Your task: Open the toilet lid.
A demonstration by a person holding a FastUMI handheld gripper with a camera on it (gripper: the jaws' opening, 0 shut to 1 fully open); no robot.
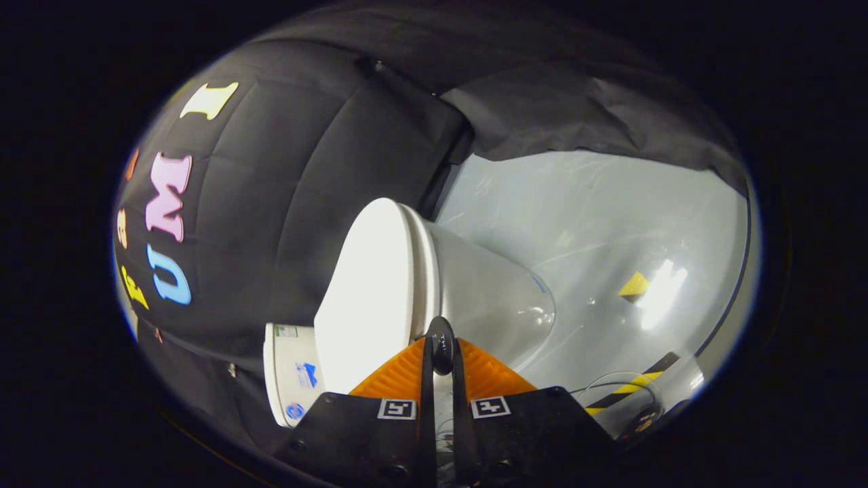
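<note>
The gripper (442,342) has its fingers (427,366) closed together, with nothing between them. Their tips are at the rim of the toilet (475,285), just beside the closed toilet lid (369,291). The grey floor (610,224) lies beyond.

The toilet lid (369,285) looks smooth, glossy plastic; the bowl (488,291) shines like glazed ceramic. The floor (610,224) is glossy. The wall (305,169) is matt cloth.
</note>
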